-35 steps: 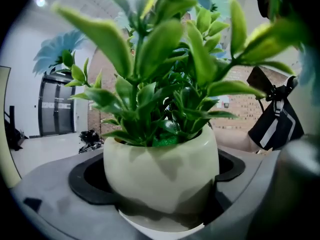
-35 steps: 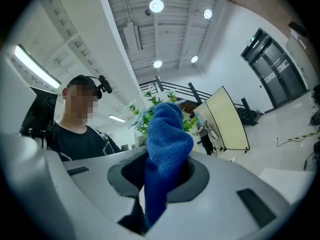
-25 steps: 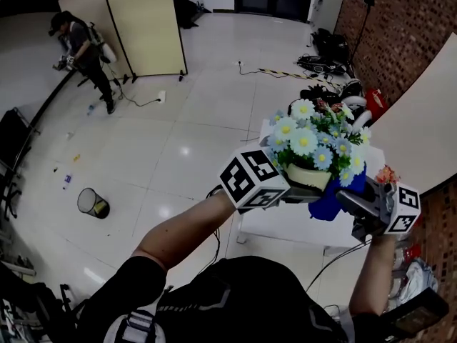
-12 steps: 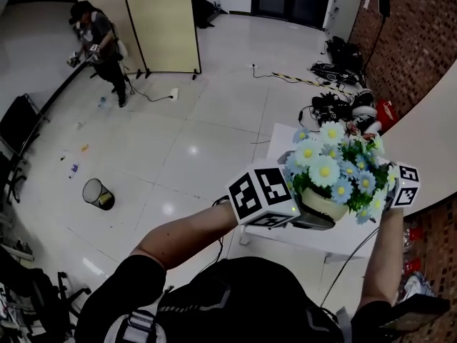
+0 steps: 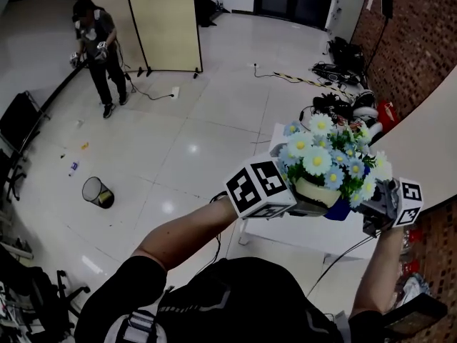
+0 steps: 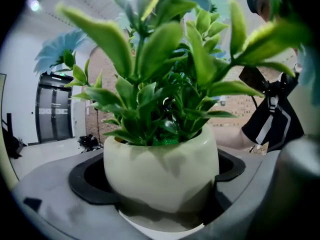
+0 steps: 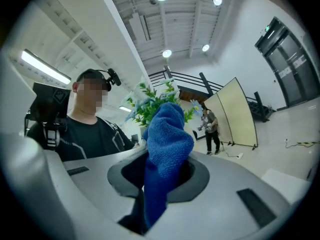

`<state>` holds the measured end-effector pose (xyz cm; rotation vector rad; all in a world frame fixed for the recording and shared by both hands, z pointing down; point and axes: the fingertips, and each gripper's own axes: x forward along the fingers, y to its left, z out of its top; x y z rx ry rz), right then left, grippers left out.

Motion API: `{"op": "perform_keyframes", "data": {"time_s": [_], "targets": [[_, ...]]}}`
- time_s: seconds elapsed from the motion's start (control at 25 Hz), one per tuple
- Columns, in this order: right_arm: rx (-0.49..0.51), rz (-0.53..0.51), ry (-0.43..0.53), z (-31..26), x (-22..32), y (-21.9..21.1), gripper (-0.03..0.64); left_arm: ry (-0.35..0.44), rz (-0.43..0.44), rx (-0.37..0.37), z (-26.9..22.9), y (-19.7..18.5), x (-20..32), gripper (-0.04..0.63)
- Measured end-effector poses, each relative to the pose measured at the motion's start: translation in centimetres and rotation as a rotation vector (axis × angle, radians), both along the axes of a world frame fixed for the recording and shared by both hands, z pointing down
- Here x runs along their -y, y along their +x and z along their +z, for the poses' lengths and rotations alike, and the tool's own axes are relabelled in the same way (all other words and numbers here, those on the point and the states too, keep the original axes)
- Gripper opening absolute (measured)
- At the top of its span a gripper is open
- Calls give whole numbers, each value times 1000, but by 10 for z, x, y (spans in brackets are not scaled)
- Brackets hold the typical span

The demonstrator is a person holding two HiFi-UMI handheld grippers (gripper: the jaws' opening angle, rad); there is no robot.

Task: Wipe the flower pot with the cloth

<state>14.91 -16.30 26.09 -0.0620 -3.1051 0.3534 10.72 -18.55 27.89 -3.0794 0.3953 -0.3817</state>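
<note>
Cream-white and glossy, the round ceramic flower pot (image 6: pixel 161 169) fills the left gripper view. There the dark jaws of the left gripper (image 6: pixel 160 211) clamp its belly from both sides. The head view shows only a sliver of the pot under the blooms. The close view gives broad green leaves (image 6: pixel 165 79) rising from the rim, while from above white and pale-blue daisy-like flowers (image 5: pixel 325 156) cover them. The pot is held up over the white table (image 5: pixel 285 229).

The blue terry cloth (image 7: pixel 167 144) stands bunched, pinched between the jaws of the right gripper (image 7: pixel 162 184), as that gripper's own view shows. In the head view only a corner of it peeks out at the pot's lower right; whether it touches the pot cannot be told.

Farther off on the shiny pale floor are a yellow folding screen (image 5: pixel 163 21), a wire waste bin (image 5: pixel 95 192) and another person (image 5: pixel 96 45). A red brick wall (image 5: pixel 418 31) runs along the right.
</note>
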Motion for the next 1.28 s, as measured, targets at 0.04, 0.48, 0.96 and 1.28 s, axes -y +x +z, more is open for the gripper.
{"op": "perform_keyframes", "data": {"time_s": [0.04, 0.48, 0.96, 1.28], "targets": [[-3, 33, 13, 0, -1, -4, 69, -2, -15, -1, 0, -3, 6, 581], [6, 203, 142, -13, -26, -22, 69, -11, -40, -43, -7, 1, 21, 581], [-127, 732, 224, 17, -8, -19, 70, 6, -112, -124, -53, -3, 44, 581], [-168, 833, 202, 29, 20, -26, 71, 10, -40, -94, -45, 18, 16, 581]]}}
